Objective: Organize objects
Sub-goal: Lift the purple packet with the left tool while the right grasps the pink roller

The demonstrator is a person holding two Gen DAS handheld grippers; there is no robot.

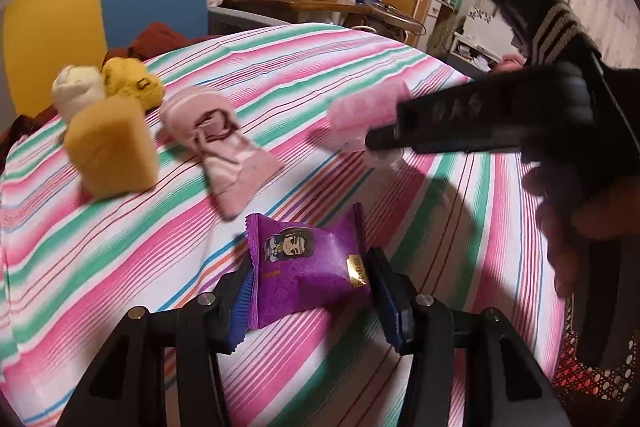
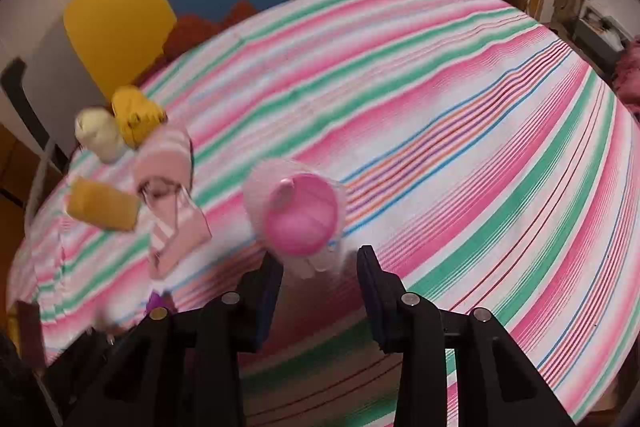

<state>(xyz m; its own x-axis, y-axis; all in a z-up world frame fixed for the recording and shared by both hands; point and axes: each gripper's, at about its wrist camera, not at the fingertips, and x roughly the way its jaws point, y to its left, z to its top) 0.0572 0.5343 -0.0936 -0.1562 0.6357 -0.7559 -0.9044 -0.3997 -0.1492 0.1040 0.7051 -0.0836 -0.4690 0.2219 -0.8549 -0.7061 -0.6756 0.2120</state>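
The rolled socks (image 1: pixel 108 119) are bunched at the left of the frame on the striped bed (image 1: pixel 280 75), probably a sorted pile, while the purple snack packet (image 1: pixel 308 263) sits low in the centre, clenched in the left hand-held gripper (image 1: pixel 308 291). The right hand-held gripper (image 2: pixel 320 283), angled steeply down, seems to grasp a pink cup (image 2: pixel 300 215)

Pink cup (image 2: pixel 298 215) — perhaps — blurred
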